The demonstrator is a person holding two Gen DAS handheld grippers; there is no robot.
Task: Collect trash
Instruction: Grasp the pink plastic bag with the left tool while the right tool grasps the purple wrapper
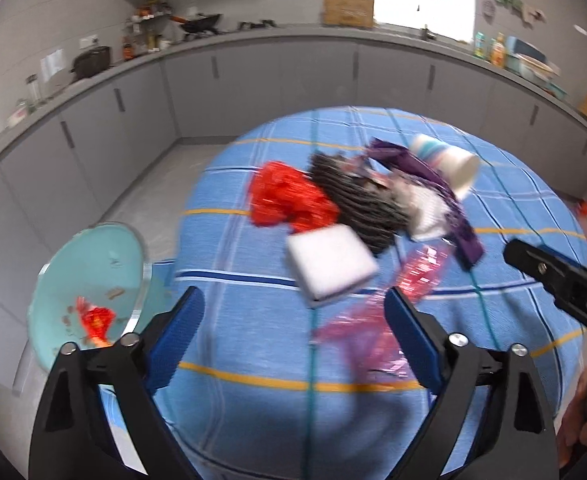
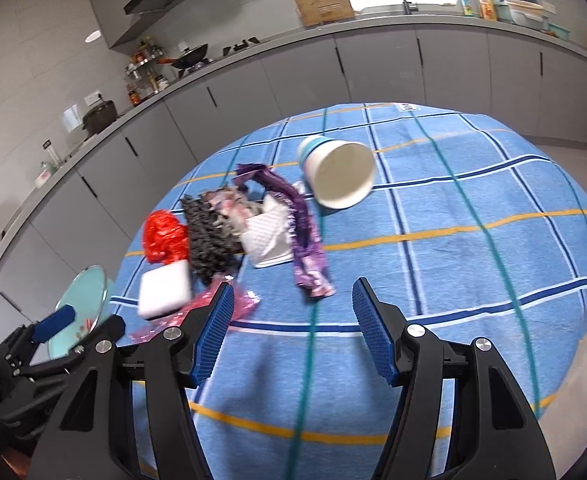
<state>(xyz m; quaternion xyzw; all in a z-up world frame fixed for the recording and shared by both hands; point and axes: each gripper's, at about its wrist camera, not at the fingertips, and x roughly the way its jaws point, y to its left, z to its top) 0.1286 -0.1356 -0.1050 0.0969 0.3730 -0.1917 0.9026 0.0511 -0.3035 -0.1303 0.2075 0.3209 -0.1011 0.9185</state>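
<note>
i have both tools over the near edge of the tabletop (image 2: 473,248), angled down at the trash. left gripper (image 1: 293,334) spread wide, nothing in it, pink wrapper (image 1: 377,332) lying between its fingers untouched. right gripper (image 2: 291,324) half open, empty. pile sits left of centre: red bag (image 2: 163,236), white sponge (image 2: 165,290), purple wrapper (image 2: 303,232), tipped cup (image 2: 339,174). teal bin (image 1: 85,284) waits off the left edge, one red scrap already inside.
</note>
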